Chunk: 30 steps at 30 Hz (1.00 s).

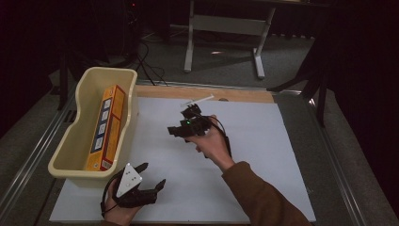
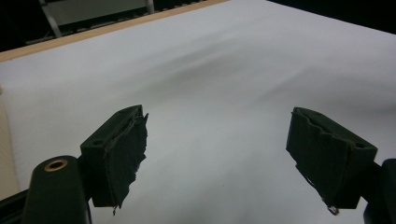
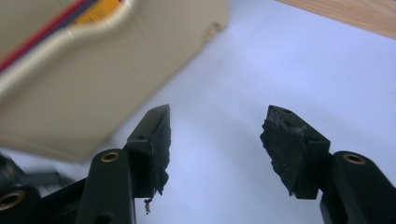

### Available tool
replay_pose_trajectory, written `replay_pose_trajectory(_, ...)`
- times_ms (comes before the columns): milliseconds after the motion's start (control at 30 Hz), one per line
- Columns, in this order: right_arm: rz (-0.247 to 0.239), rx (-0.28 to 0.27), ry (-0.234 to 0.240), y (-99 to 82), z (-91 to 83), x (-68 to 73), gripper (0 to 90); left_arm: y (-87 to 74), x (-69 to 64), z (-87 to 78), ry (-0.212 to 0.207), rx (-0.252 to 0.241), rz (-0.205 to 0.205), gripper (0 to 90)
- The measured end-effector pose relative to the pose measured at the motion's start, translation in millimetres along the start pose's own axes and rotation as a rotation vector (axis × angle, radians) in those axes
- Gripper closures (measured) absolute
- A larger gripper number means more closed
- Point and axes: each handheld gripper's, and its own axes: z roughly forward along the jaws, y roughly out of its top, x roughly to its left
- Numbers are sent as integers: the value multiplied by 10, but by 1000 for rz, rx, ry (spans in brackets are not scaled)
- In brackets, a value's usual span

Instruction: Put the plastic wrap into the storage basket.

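Right tongs (image 1: pixel 175 132) gape empty beside bin (image 1: pixel 89 82) holding orange box (image 1: pixel 107 127), labels unreadable

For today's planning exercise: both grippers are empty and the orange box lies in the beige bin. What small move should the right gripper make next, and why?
Probably ease the right gripper left toward the beige bin and over its rim. Its fingers stand open with nothing between them, over bare white sheet, and the bin wall is close ahead in the right gripper view. The orange box lying inside is the only thing near to grasp.
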Motion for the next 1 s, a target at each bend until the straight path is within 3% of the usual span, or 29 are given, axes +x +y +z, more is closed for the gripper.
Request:
replay_pose_trajectory(67,11,-19,-2,-150,-114,-97,399,-1,0,3,5,3,2,198)
replay_pose_trajectory(233,11,-60,-63,-534,-362,-320,370,-2,-10,15,5,5,3,196)
replay_pose_trajectory(400,-50,-107,-157,-924,-641,-515,346,-1,-20,32,9,8,9,196)
replay_pose_trajectory(567,-77,-160,-209,-1342,-903,-689,320,-7,-26,45,12,15,12,194)
replay_pose_trajectory(700,-3,-269,-243,-1801,-1068,-820,319,-10,-13,38,17,12,5,194)
replay_pose_trajectory(800,6,-290,-280,-2098,-1175,-907,316,-8,-10,46,18,13,4,194)
replay_pose_trajectory(867,9,-288,-283,-2181,-1251,-930,305,-5,-13,49,20,15,7,195)
replay_pose_trajectory(1000,32,-347,-283,-2346,-1419,-968,298,4,-22,30,23,11,12,196)
